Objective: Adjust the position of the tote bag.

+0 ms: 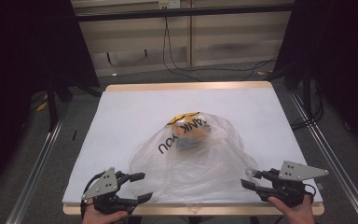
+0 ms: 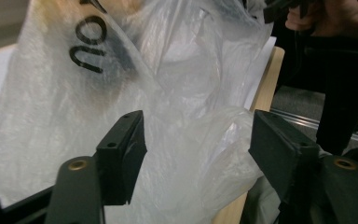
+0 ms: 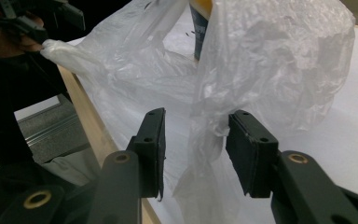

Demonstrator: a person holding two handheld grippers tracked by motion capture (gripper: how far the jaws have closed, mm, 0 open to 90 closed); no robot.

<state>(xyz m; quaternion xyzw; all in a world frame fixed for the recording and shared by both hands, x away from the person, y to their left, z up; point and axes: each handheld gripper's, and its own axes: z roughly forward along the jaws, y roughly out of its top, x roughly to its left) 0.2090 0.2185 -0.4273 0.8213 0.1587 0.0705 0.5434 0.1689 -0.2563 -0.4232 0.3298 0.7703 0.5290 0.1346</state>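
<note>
Plastic bag (image 1: 191,158), one, thin and translucent white, crinkled, lying spread over the near middle of the desk (image 1: 130,112) with its mouth edge reaching the near rim. Black block lettering is showing on its upper face, reading "YOU" in the high view with part of a second word above it, beside a yellow printed patch at the far end. Contents (image 1: 192,137): something orange and dark is sitting inside under the film toward the far part of the bag; in the right gripper view it is appearing as a blue and yellow container (image 3: 200,28), its kind not readable. The bag is standing puffed up rather than flat, its folds catching light. The desk is being covered by a white sheet, with a light wooden edge showing at near and far sides. Left hand-held gripper (image 1: 137,186), at the near left corner of the bag, is being held with jaws spread wide; in the left gripper view (image 2: 196,144) a bunched fold of the film is lying between the jaws, contact with either jaw not certain. Right hand-held gripper (image 1: 251,179), at the near right corner, is standing with jaws moderately apart; in the right gripper view (image 3: 193,149) a hanging strip of film is passing between them, just beside the right jaw. Person's hands (image 1: 291,210) are gripping both tools from the near edge.
</note>
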